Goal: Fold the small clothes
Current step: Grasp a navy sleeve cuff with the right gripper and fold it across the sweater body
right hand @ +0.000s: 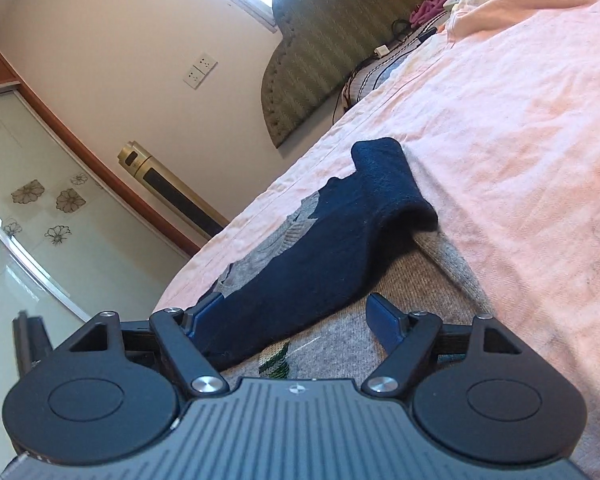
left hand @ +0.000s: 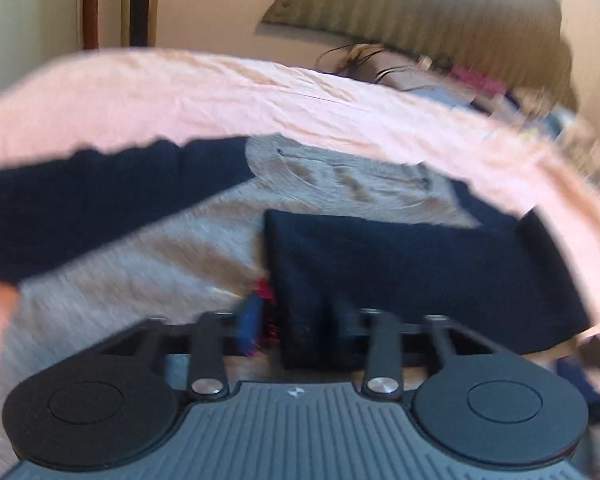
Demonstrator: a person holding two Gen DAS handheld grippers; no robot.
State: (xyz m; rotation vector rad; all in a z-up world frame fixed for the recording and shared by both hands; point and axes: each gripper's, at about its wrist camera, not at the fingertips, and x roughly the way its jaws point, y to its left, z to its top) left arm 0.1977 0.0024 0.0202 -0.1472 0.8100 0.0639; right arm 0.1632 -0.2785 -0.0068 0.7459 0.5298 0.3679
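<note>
On the pink bed point(left hand: 180, 92) lies the small grey sweater point(left hand: 140, 248) with navy sleeves, spread flat. Our left hand-held gripper point(left hand: 296, 320) looks clamped on the folded navy sleeve point(left hand: 400, 264) it carries across the grey body, though blur hides the pads, so we judge rather than know. To do this fold well, we should lay that sleeve square across the chest, keep its edge parallel to the hem, and let go only once it lies flat. Further right, our right hand-held gripper point(right hand: 296, 320) stands apart, its jaws either side of the other navy sleeve point(right hand: 340, 240), which drapes over the grey knit.
</note>
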